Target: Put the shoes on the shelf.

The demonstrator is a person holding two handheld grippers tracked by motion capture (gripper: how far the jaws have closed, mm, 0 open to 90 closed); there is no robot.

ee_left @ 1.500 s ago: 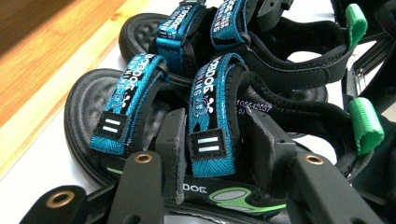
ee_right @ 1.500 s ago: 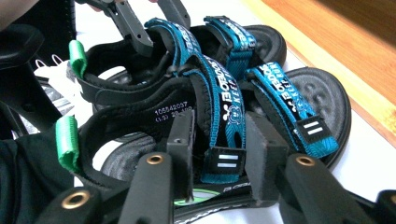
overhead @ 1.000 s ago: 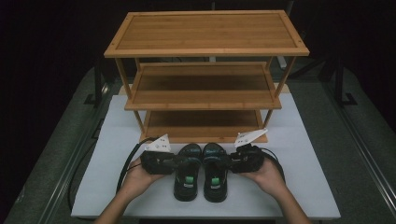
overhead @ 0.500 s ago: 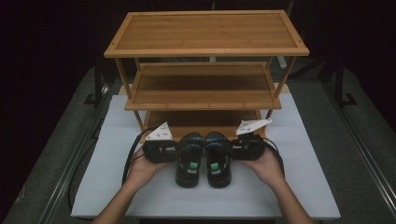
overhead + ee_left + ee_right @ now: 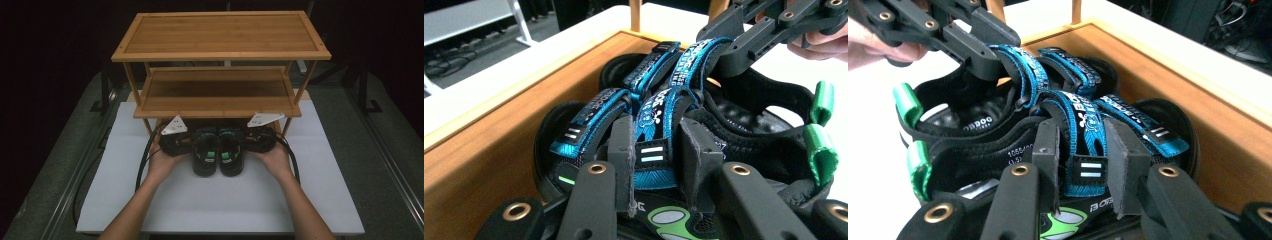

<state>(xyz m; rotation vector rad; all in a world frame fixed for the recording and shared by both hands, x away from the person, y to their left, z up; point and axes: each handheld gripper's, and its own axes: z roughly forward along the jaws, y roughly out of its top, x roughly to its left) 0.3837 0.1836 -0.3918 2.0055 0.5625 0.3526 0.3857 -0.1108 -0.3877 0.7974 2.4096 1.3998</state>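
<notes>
Two black sandals with blue straps and green heel tabs lie side by side at the foot of a bamboo shoe rack (image 5: 220, 97). My left gripper (image 5: 187, 144) is shut on the left sandal (image 5: 206, 156), its pads pinching a blue strap (image 5: 651, 160). My right gripper (image 5: 252, 141) is shut on the right sandal (image 5: 231, 156), clamping a blue strap (image 5: 1087, 172). The sandals' toes lie over the rack's bottom shelf (image 5: 484, 145), and their heels rest over the white mat (image 5: 200, 200). Each gripper view also shows the other gripper beyond the sandals.
The rack has three wooden shelves; the middle shelf (image 5: 215, 107) overhangs the grippers' grey plates. Rack legs (image 5: 146, 125) stand on either side of the sandals. Black cables (image 5: 142, 165) loop from both grippers across the mat. Dark floor surrounds the table.
Both hands have carried the sandals away from the person toward the rack, so the toes now lie under the middle shelf on the bottom board. Both grips are unchanged.
</notes>
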